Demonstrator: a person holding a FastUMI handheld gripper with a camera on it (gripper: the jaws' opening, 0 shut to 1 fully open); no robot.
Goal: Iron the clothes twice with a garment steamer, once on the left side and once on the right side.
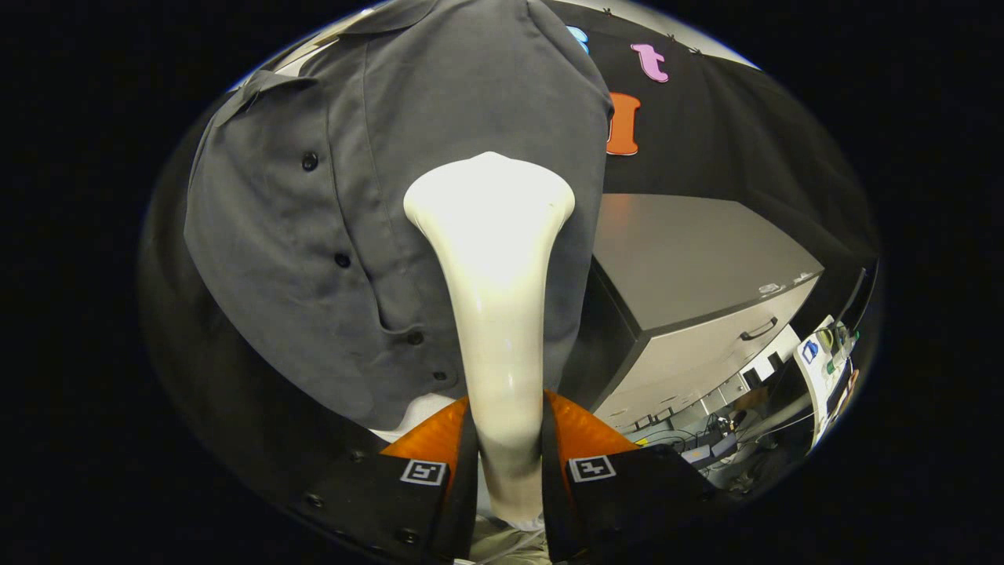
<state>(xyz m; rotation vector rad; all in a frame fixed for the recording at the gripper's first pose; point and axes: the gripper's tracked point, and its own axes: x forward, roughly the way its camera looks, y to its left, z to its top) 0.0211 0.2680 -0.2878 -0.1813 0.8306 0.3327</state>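
Garment steamer (492, 298): cream-white, glossy; slim handle widening to a flared head. Handle sits between the two fingers; head extends ahead of them toward 12 o'clock and lies against the shirt front, just right of the button placket.

Gripper (506, 455): jaws closed on the steamer handle, one finger pressing each side. A square black-and-white marker (423, 472) sits on the left finger, and its twin is on the right.

Shirt (314, 235): grey, short-sleeved, hanging upright; dark buttons run down the placket at 10 to 8 o'clock of the steamer head. Collar at 12 o'clock, one sleeve at 10 o'clock. Fabric fairly smooth, slight creasing near the lower buttons.

Cabinet (690, 275): grey, with a flat top and a pale drawer front with dark handle; at 3 o'clock of the steamer, beyond the shirt's right edge.

Cables and small devices (706, 447): on the floor at 4 o'clock, below the cabinet; details too small to tell.
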